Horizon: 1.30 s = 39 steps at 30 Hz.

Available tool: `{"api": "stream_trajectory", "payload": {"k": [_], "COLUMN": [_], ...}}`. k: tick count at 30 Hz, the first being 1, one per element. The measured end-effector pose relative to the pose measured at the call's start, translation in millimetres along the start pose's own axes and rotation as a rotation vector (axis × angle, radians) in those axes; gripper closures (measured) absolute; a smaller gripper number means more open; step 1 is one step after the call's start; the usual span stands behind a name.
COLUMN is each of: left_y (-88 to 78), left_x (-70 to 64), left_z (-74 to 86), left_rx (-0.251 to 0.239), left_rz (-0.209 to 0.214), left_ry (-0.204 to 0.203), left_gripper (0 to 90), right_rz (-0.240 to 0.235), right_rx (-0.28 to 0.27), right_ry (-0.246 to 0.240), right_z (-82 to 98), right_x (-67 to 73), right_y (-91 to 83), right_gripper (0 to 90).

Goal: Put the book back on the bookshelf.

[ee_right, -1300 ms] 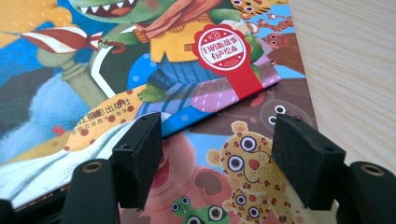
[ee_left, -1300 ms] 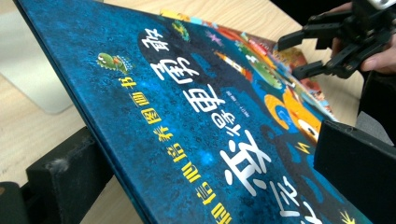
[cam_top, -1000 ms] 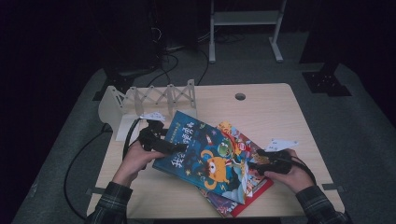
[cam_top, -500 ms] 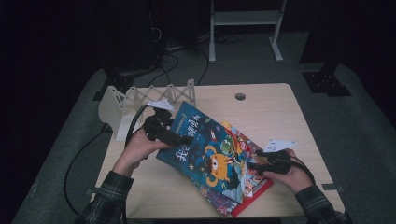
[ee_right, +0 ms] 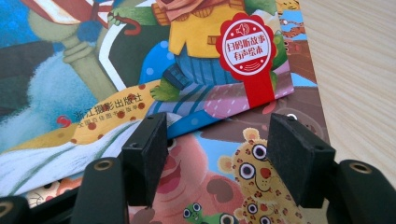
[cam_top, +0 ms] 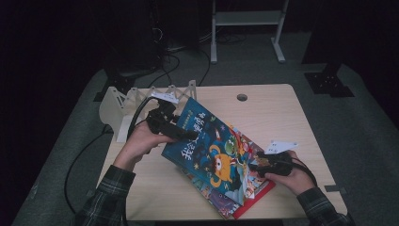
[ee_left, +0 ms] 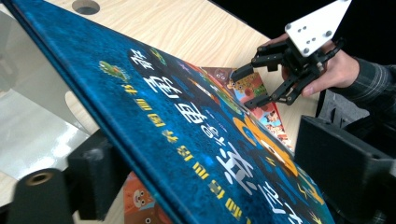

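Blue book (cam_top: 211, 146), top of a stack (cam_top: 244, 200) of picture books on the table (cam_top: 282, 108), raised at its far-left edge so that it slopes down toward my right hand.

Left gripper (cam_top: 188, 135): clamped on that raised edge. Its jaws have just been closing, with the cover between them. In the left gripper view the book (ee_left: 196, 130) runs slantwise from one pad across to the other.

Right gripper (cam_top: 256, 165): jaws apart, low over the near-right corner of the stack, nothing pinched. In the right gripper view the pads straddle a leopard-print cover (ee_right: 219, 172), and the corner of a book with a red seal (ee_right: 245, 49) lies just beyond them.

Step in hand, as I judge it: lifting the blue book clear of the others.
- Keep the left pads well in from the edge, since a hard cover held by one rim will tend to swing or slip.
- Raise the edge further before drawing it away, so the low end does not drag the book beneath.
- Press or hold the stack with the right gripper, should it start to slide.

Rack (cam_top: 123, 101): white, open-framed, at the table's back-left, just behind my left hand. I see no book in it. It is the likely place for this one, spine kept level on entry.
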<state>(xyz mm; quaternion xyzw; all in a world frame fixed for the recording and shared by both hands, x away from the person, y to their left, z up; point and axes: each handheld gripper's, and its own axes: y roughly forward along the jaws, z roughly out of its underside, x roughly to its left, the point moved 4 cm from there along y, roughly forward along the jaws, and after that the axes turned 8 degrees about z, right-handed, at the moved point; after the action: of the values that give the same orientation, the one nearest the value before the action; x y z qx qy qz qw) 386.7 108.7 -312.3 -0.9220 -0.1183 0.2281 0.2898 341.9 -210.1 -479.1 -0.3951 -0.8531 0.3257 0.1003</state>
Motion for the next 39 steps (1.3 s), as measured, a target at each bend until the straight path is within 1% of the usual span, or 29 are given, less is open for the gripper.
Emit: {"api": "stream_trajectory", "payload": {"k": [1, 4, 9, 10, 11, 12, 13, 15, 17, 19, 20, 22, 24, 26, 27, 29, 30, 35, 37, 39], "left_y": [-0.8, -3.5, -7.5, -9.6, -11.4, -12.7, -13.1, -13.0, -12.8, -11.0, -9.2, -6.7, -7.2, -7.6, -8.0, -9.4, -9.7, -10.4, -10.4, -11.2], "left_x": [0.4, 3.4, 9.2, 10.2, 9.9, 9.4, 8.3, 7.6, 7.3, 6.1, 5.0, 3.6, 2.6, 3.2, 3.6, 5.9, 6.7, 7.8, 7.7, 7.9], "left_z": [-1.0, -2.4, -1.6, -1.4, -1.5, -2.1, -2.9, -4.0, -5.0, -5.7, -5.9, -7.0, -8.2, -8.6, -8.5, -8.3, -8.1, -8.1, -8.7, -9.5], "left_rx": [-0.003, -0.004, 0.009, 0.008, -0.002, -0.009, -0.01, -0.001, 0.004, 0.008, 0.018, 0.02, 0.024, 0.031, 0.032, 0.028, 0.028, 0.026, 0.023, 0.032], "left_rz": [-0.001, 0.0, -0.014, -0.032, -0.041, -0.038, -0.035, -0.041, -0.034, -0.019, -0.017, -0.015, -0.011, -0.015, -0.015, 0.003, 0.005, 0.009, 0.012, 0.016], "left_ry": [0.0, -0.022, -0.053, -0.037, -0.019, -0.015, -0.013, -0.015, -0.021, -0.028, -0.027, -0.029, -0.03, -0.033, -0.038, -0.066, -0.077, -0.106, -0.108, -0.113], "left_gripper": [16.5, 23.3, 32.9, 36.6, 44.8, 49.8, 52.3, 52.4, 52.3, 52.2, 52.2, 51.4, 51.6, 52.2, 53.6, 55.8, 56.7, 58.8, 59.4, 59.8], "right_rz": [0.001, 0.002, -0.004, -0.004, -0.006, -0.009, -0.009, -0.008, -0.008, -0.008, -0.008, -0.007, -0.006, -0.008, -0.009, -0.012, -0.013, -0.015, -0.017, -0.022], "right_rx": [0.0, 0.003, 0.001, 0.002, 0.002, 0.001, 0.0, 0.002, 0.001, 0.001, 0.004, 0.004, 0.004, 0.001, 0.0, 0.002, 0.002, 0.005, 0.005, 0.007], "right_ry": [-0.003, -0.01, 0.0, 0.001, -0.001, 0.0, -0.002, -0.005, -0.004, -0.004, -0.002, -0.002, -0.001, -0.001, 0.001, 0.005, 0.007, 0.008, 0.01, 0.011], "right_z": [-0.1, -0.4, -0.7, -0.8, -0.9, -1.1, -1.4, -1.9, -1.9, -1.9, -2.0, -2.0, -1.9, -1.8, -1.7, -1.4, -1.3, -1.3, -1.4, -1.5], "right_x": [0.2, 1.2, 2.6, 2.8, 2.8, 3.3, 3.7, 4.4, 4.3, 4.4, 4.7, 4.7, 4.7, 4.5, 4.5, 4.2, 4.1, 3.6, 3.4, 3.2], "right_y": [-0.1, -0.5, -0.1, 0.0, 0.3, 0.6, 0.9, 1.0, 1.1, 1.0, 0.9, 0.9, 0.8, 1.0, 1.1, 1.0, 1.1, 1.1, 1.3, 1.2], "right_gripper": [37.7, 38.2, 39.1, 39.1, 39.1, 39.1, 39.1, 39.1, 39.1, 39.5, 39.6, 39.6, 39.5, 39.4, 39.3, 38.9, 38.7, 37.6, 37.0, 36.5]}}
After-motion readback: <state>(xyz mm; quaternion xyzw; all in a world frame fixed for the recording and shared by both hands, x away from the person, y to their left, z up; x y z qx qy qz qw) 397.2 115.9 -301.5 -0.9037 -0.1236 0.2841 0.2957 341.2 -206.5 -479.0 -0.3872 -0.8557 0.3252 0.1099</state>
